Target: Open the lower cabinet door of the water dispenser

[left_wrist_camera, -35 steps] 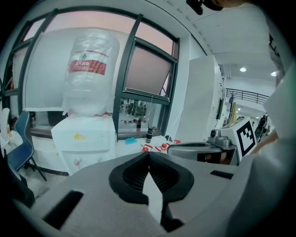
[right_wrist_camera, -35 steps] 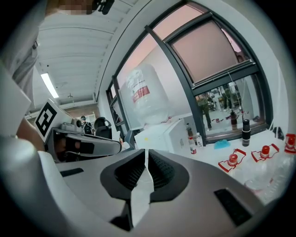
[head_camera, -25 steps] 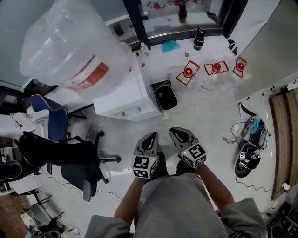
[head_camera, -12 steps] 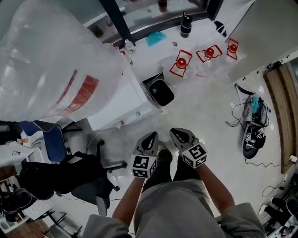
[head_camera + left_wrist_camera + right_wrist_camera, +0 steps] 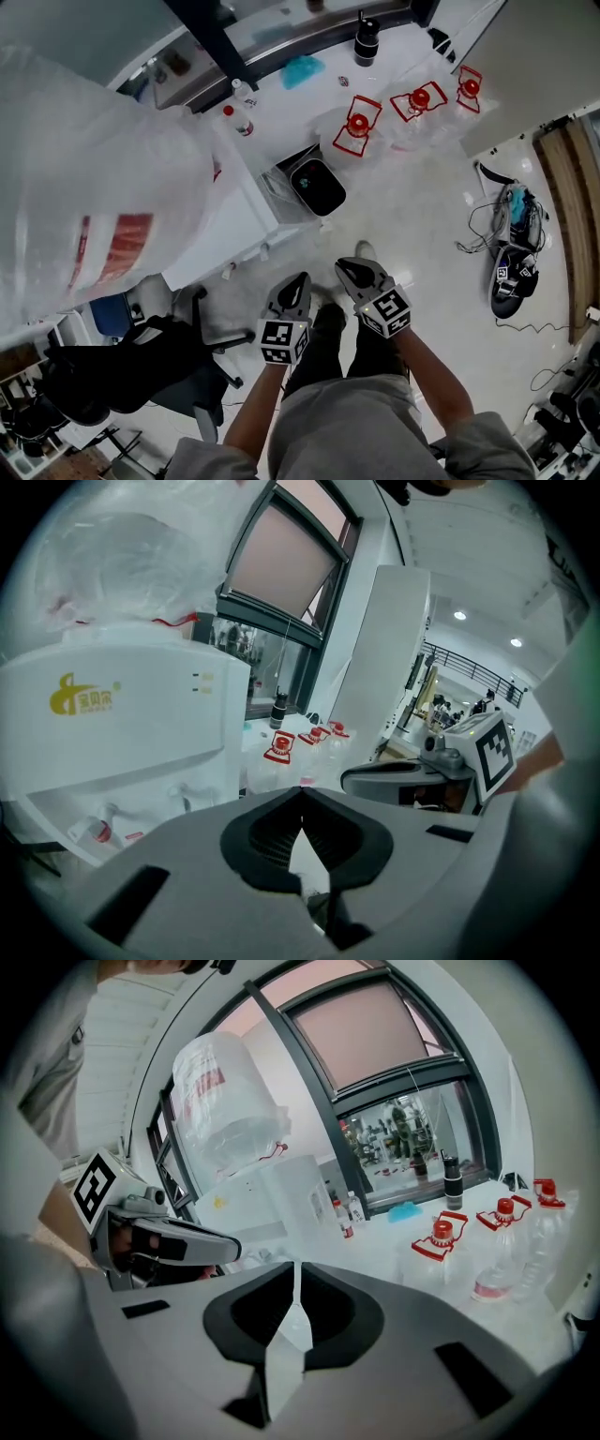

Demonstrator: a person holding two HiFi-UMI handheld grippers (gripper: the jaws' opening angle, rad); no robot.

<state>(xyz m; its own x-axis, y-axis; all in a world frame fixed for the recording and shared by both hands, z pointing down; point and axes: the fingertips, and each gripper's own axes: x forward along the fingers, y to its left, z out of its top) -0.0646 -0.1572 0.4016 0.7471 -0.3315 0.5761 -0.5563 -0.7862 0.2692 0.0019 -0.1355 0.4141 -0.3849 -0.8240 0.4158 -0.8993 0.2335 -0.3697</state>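
The white water dispenser (image 5: pixel 236 217) stands at the left of the head view with a big clear bottle (image 5: pixel 84 187) on top. From above, its lower cabinet door is hidden. My left gripper (image 5: pixel 298 281) and right gripper (image 5: pixel 352 270) hang side by side over the floor, in front of the dispenser and apart from it. Both are shut with nothing between the jaws. The left gripper view shows the dispenser's upper front (image 5: pixel 122 728) and taps (image 5: pixel 101 819) ahead on the left, past my left gripper (image 5: pixel 300 794). In the right gripper view, beyond my right gripper (image 5: pixel 294 1274), the dispenser (image 5: pixel 274 1194) is farther off.
A black bin (image 5: pixel 317 186) stands just right of the dispenser. Several red-capped water jugs (image 5: pixel 356 127) lie on the floor beyond it. A black office chair (image 5: pixel 141 361) is at the lower left. Cables and a device (image 5: pixel 511 272) lie on the floor at the right.
Both grippers have sunk together and stayed shut. The head view has closed in on the dispenser, whose bottle now fills more of the left side.
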